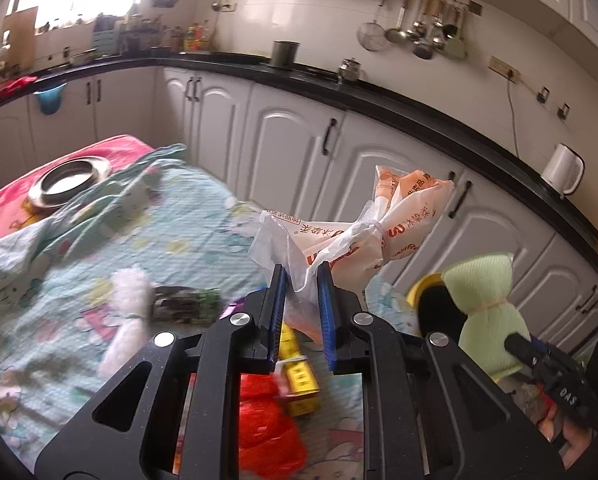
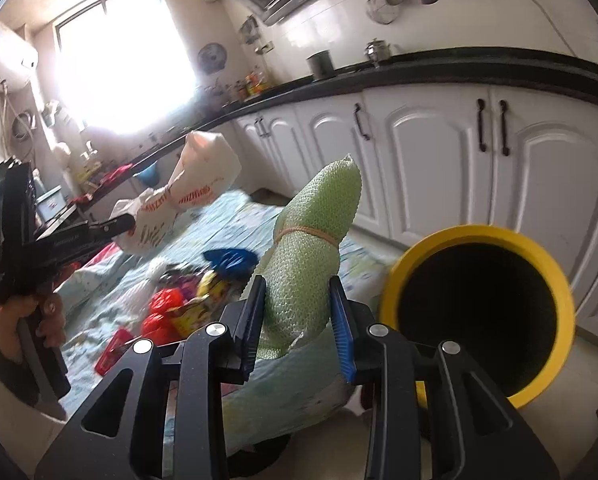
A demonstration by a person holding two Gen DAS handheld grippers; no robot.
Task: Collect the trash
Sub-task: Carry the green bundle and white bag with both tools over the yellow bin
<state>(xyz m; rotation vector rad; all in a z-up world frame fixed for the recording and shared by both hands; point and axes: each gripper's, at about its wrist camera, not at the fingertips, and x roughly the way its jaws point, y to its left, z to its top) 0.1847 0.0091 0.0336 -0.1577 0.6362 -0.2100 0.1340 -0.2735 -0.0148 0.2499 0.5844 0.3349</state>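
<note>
My left gripper (image 1: pixel 302 276) is shut on a white plastic bag with orange print (image 1: pixel 379 232), held up above the table; the same bag (image 2: pixel 195 192) shows at the left of the right wrist view with the left gripper (image 2: pixel 127 222) on it. My right gripper (image 2: pixel 299 288) is shut on a pale green foam-net roll (image 2: pixel 315 248) tied with a rubber band, held upright. That green roll (image 1: pixel 487 304) appears at the right of the left wrist view. A yellow-rimmed black bin (image 2: pixel 479 312) stands just right of the roll, its mouth toward the camera.
Loose trash lies on the patterned tablecloth (image 1: pixel 179 232): a red bag (image 1: pixel 267 420), a yellow box (image 1: pixel 299 376), a white roll (image 1: pixel 131 308), a blue wrapper (image 2: pixel 231 260). A steel bowl (image 1: pixel 71 180) sits far left. White cabinets (image 2: pixel 439 160) run behind.
</note>
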